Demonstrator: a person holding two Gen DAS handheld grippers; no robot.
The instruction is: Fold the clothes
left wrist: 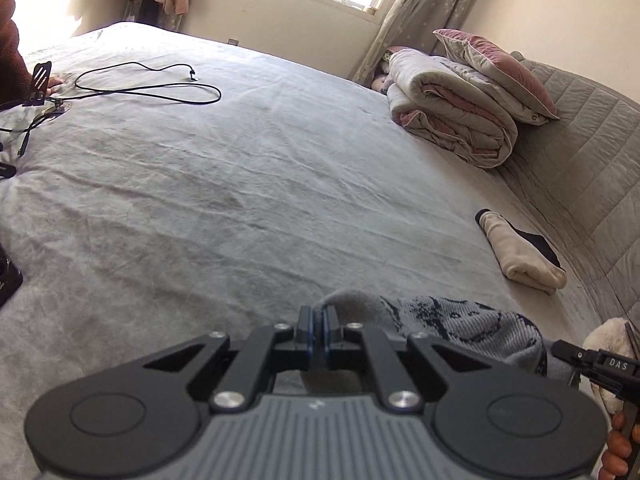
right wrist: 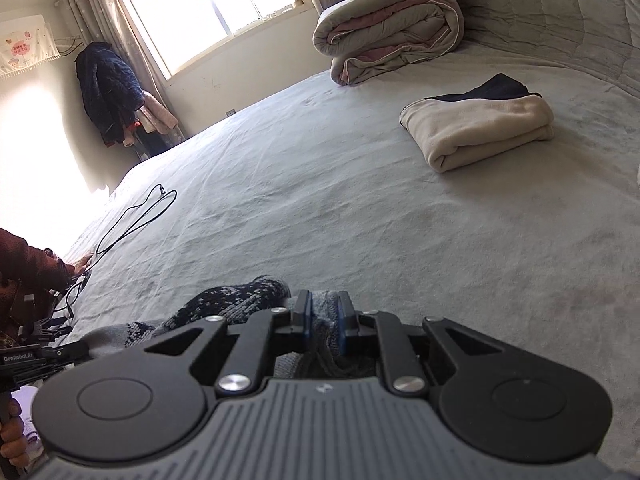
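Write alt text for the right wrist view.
The right tongs are shut on a grey and navy patterned knit garment on a grey bed. Farther off lie a folded cream garment, a rolled duvet and a black cable.

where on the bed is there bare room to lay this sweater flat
The wide middle of the grey bedsheet is free, bordered by the looped black cable at its far left, the rolled grey-pink quilt at the headboard end, and the folded cream garment. It is crowded near both grippers, where the grey-navy knitted sweater bunches.
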